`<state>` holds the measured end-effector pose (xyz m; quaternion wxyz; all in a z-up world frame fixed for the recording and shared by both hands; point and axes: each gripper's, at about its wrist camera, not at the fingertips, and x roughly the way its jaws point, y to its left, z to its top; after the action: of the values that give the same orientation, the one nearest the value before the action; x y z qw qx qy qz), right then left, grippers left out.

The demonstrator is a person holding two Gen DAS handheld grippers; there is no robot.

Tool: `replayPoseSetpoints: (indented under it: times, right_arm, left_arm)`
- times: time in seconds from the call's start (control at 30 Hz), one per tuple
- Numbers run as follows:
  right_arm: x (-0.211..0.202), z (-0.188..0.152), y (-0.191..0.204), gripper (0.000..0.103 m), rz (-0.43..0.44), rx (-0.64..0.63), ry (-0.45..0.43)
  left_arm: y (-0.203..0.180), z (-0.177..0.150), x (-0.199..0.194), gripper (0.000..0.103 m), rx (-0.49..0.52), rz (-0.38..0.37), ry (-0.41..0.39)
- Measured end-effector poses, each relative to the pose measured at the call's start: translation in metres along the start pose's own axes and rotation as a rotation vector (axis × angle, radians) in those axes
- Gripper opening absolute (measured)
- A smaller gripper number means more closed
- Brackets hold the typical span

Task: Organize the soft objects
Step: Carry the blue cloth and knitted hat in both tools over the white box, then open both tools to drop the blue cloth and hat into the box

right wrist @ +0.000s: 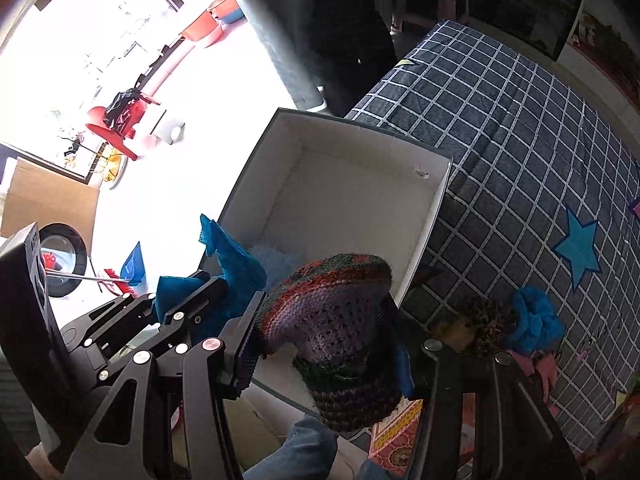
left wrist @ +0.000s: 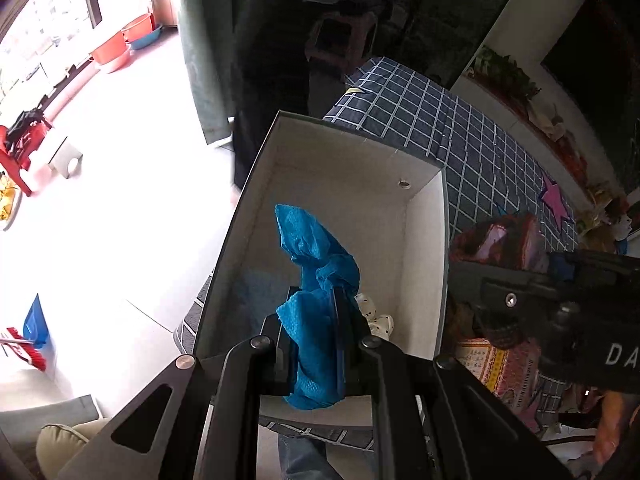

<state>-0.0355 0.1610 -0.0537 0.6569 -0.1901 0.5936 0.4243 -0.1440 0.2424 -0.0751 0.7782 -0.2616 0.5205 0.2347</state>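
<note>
My left gripper [left wrist: 318, 300] is shut on a crumpled blue cloth [left wrist: 316, 280] and holds it over the open white box [left wrist: 424, 272] that sits on the checked bed cover. A white dotted soft item [left wrist: 374, 316] lies in the box under it. My right gripper [right wrist: 320, 320] is shut on a purple and red knitted hat [right wrist: 332, 320], held over the near right corner of the same box [right wrist: 432, 208]. The left gripper with the blue cloth [right wrist: 236, 268] shows at the left of the right wrist view. The knitted hat also shows in the left wrist view [left wrist: 500, 240].
The bed with the dark checked cover [right wrist: 520, 140] carries star patches, a blue scrunchie [right wrist: 536, 320], a leopard-print item [right wrist: 488, 324] and pink cloth [right wrist: 544, 368]. A pale floor [left wrist: 120, 220] lies left of the box, with red basins [left wrist: 112, 48], a red chair and a broom.
</note>
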Motion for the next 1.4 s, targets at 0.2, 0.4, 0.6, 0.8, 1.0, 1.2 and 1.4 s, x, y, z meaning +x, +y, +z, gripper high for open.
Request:
replayPoseSetpoints:
  times: [0.2, 0.4, 0.6, 0.8, 1.0, 1.2, 1.4]
  right_arm:
    - [0.003, 0.002, 0.000, 0.055, 0.008, 0.018, 0.005]
    - [0.005, 0.006, -0.001, 0.055, 0.008, 0.025, 0.007]
    - [0.009, 0.012, -0.002, 0.055, 0.017, 0.039, 0.012]
    - [0.013, 0.016, -0.005, 0.055, 0.025, 0.056, 0.008]
    - [0.016, 0.019, -0.005, 0.055, 0.022, 0.056, 0.009]
    - [0.019, 0.022, -0.005, 0.055, 0.022, 0.056, 0.011]
    - [0.022, 0.026, -0.006, 0.055, 0.031, 0.062, 0.012]
  left_arm:
    - [-0.002, 0.001, 0.006, 0.014, 0.003, 0.004, 0.013]
    - [-0.001, 0.002, 0.010, 0.014, 0.005, 0.011, 0.022]
    - [-0.002, 0.003, 0.011, 0.014, 0.009, 0.016, 0.027]
    - [-0.001, 0.003, 0.012, 0.014, 0.008, 0.025, 0.032]
    - [-0.001, 0.007, 0.014, 0.014, 0.011, 0.031, 0.040]
    - [-0.003, 0.011, 0.017, 0.014, 0.016, 0.037, 0.038]
    - [-0.006, 0.012, 0.016, 0.015, 0.020, 0.039, 0.040]
